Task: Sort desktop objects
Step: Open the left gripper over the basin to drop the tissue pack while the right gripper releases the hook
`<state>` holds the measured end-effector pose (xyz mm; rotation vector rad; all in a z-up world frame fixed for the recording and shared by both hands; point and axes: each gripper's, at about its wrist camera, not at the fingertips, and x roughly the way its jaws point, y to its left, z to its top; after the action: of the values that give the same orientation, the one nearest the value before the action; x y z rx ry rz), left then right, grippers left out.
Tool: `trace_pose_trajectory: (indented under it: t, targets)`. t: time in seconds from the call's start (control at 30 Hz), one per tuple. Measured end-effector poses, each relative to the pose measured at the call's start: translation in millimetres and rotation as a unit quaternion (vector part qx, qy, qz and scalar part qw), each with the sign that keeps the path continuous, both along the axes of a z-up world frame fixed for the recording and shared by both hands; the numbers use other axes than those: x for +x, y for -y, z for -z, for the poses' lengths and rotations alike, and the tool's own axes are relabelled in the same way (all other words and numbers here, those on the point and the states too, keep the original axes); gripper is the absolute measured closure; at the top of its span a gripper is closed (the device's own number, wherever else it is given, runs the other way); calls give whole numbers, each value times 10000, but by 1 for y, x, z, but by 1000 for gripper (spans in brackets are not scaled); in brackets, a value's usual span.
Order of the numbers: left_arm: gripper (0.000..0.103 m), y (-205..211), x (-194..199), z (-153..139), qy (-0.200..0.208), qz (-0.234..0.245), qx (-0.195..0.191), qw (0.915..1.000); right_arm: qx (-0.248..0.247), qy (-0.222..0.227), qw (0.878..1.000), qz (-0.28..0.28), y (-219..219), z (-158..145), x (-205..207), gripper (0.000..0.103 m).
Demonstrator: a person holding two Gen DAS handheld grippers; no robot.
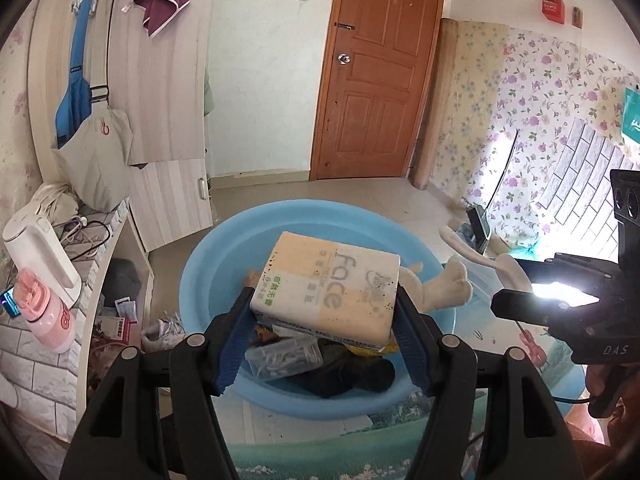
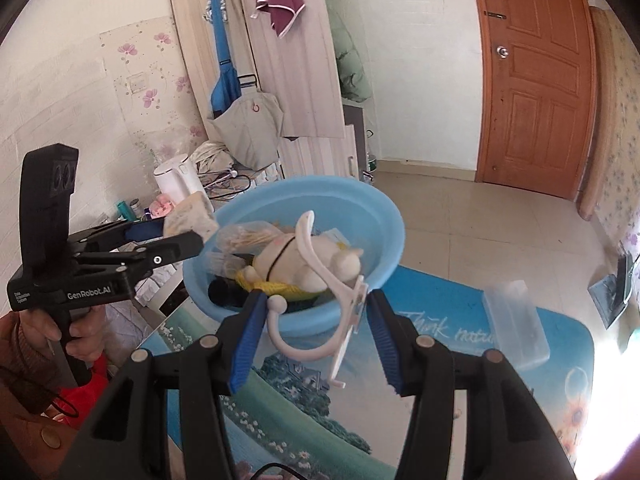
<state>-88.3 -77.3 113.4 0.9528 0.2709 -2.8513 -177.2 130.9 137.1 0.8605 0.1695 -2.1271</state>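
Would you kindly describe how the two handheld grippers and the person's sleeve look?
Both are matte black plastic. The left gripper and right gripper have ribbed blue pads and round silver pivot pins. From the right wrist view, the left one has a pistol handle, white "GenRobot.AI" lettering and a twin-lens block on top. A thin black cable trails below. The sleeve is reddish-brown knit.

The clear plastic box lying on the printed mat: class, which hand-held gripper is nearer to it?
Right. The right hand-held gripper, holding a white hanger, is just beside the clear plastic box. The left hand-held gripper, gripping a tissue pack, is beyond the blue basin.
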Motion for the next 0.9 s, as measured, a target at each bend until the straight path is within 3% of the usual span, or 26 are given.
trace_pose_trajectory:
  t: [0.3,0.43,0.63,0.9]
  targets:
    - [36,24,-43,20,264,26,190,9995,93,87,9997,-186,38,1,-32,52]
    - [24,31,-53,29,424,-163,60,9989,79,130,9998,-101,54,3,-50,52]
    - [21,36,-46,32,405,-219,-11,9989,2,381,9992,-79,75,13,-73,52]
    - [20,36,-30,33,419,-279,84,9987,135,354,9988,-321,86,19,-60,51]
